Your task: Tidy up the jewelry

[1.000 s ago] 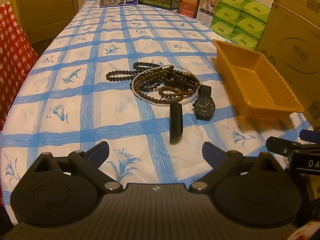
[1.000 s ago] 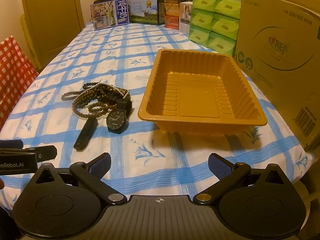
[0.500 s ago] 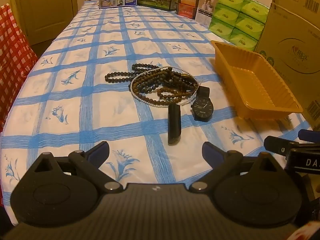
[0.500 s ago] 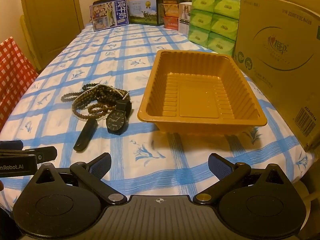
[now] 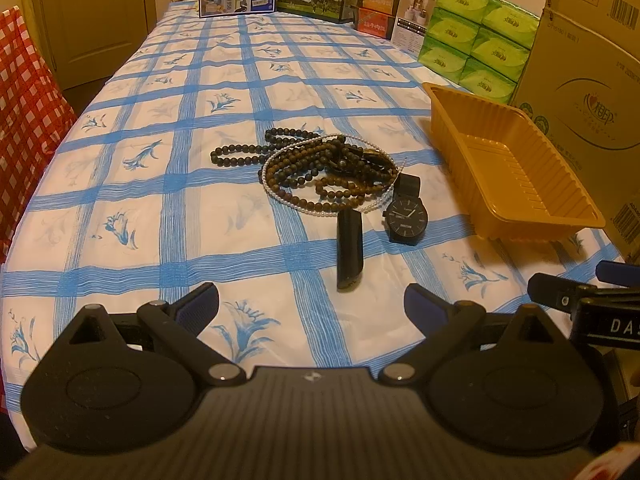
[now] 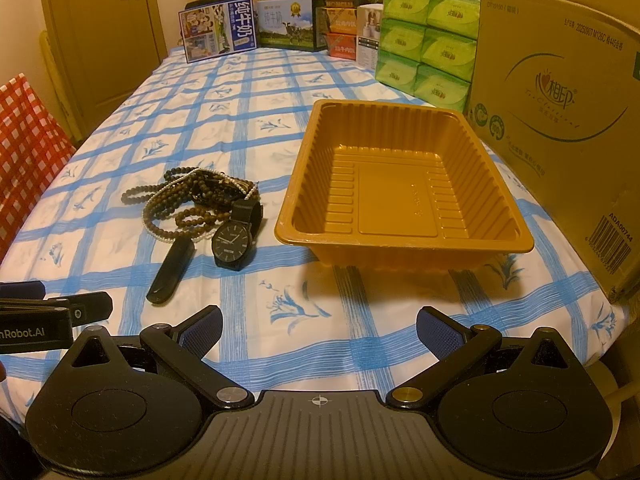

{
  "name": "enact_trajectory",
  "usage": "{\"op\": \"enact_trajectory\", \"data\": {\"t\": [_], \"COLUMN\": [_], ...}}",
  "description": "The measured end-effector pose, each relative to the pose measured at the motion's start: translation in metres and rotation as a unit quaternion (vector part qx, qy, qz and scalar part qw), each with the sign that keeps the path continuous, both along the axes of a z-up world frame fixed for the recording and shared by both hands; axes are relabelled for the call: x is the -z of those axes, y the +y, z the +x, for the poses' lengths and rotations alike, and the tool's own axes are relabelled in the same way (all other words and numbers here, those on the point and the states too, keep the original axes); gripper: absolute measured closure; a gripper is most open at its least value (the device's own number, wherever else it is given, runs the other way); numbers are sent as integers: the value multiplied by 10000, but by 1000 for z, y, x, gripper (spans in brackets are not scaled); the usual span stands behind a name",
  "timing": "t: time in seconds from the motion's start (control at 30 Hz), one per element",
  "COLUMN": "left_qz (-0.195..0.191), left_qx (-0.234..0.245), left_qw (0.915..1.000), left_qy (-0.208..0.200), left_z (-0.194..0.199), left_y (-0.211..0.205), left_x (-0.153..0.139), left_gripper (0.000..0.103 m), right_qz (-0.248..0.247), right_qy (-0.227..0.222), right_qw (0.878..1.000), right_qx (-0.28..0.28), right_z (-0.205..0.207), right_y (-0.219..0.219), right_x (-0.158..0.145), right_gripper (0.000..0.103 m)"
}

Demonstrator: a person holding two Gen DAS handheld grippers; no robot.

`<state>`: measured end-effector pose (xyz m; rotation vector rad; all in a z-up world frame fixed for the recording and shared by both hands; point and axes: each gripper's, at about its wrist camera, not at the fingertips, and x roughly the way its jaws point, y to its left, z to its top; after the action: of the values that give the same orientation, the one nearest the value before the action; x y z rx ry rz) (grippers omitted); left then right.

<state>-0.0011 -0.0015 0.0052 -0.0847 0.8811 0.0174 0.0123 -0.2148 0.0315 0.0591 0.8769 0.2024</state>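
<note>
A tangle of dark bead necklaces (image 5: 320, 168) with a white pearl strand lies mid-table; it also shows in the right wrist view (image 6: 192, 204). A black wristwatch (image 5: 406, 218) (image 6: 234, 244) lies at the tangle's near edge, its strap stretching toward me. An empty orange plastic tray (image 5: 516, 168) (image 6: 400, 184) stands to the right of them. My left gripper (image 5: 312, 304) is open and empty, hovering near the table's front edge short of the strap. My right gripper (image 6: 318, 326) is open and empty, in front of the tray.
A large cardboard box (image 6: 560, 120) stands right of the tray. Green tissue packs (image 6: 424, 36) and milk cartons (image 6: 218, 30) line the far end. A red checked cloth (image 5: 24, 112) hangs at the left. The blue-checked tablecloth (image 5: 160, 200) covers the table.
Both grippers have drifted slightly; the views shift a little, with the jewelry and tray sitting marginally lower and nearer. Nothing was taken hold of.
</note>
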Motion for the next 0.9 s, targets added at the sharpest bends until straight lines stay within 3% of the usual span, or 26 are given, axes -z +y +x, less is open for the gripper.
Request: {"op": "enact_trajectory", "data": {"t": [0.9], "left_qz": [-5], "left_qx": [-13], "left_qw": [10000], "left_qy": [0], "left_z": [0], "left_y": [0], "left_x": [0], "left_gripper": [5], "right_qz": [6], "right_qy": [-4], "right_qw": [10000], "right_qx": [17], "right_z": [2], "right_y": [-1], "right_x": [0], "right_gripper": [0]}}
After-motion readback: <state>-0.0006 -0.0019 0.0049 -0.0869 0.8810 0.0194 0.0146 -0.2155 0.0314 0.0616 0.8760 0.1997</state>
